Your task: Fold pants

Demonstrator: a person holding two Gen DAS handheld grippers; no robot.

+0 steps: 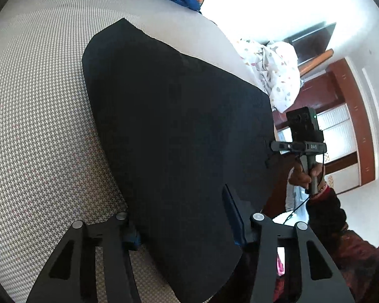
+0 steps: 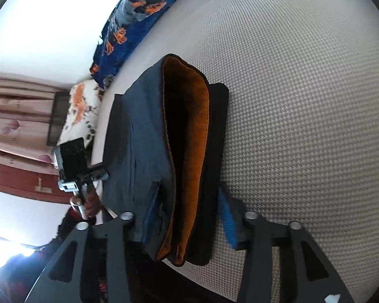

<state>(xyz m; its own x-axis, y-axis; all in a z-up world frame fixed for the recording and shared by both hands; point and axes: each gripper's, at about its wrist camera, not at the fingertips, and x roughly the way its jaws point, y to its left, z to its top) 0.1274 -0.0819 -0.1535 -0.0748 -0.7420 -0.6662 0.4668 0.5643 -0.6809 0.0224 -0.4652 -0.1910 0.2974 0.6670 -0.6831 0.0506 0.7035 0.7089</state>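
The pants (image 1: 174, 116) are dark navy, folded into a thick flat stack on a grey houndstooth bed cover (image 1: 43, 106). In the right wrist view the pants (image 2: 139, 136) show an orange-brown lining between their layers. My left gripper (image 1: 183, 227) sits at the near edge of the stack, blue pads on either side of the cloth and pressed on it. My right gripper (image 2: 189, 214) holds the other end of the stack the same way. Each view shows the opposite gripper: the right gripper (image 1: 275, 146) and the left gripper (image 2: 104, 174) both touch the pants' edge.
A blue flowered blanket (image 2: 139, 12) lies along the far side of the bed, a white printed cloth (image 1: 278, 70) at its edge. Beyond stand a wooden cupboard (image 1: 341, 96) and curtains (image 2: 20, 116). A person's hand (image 1: 300, 174) holds the right gripper's handle.
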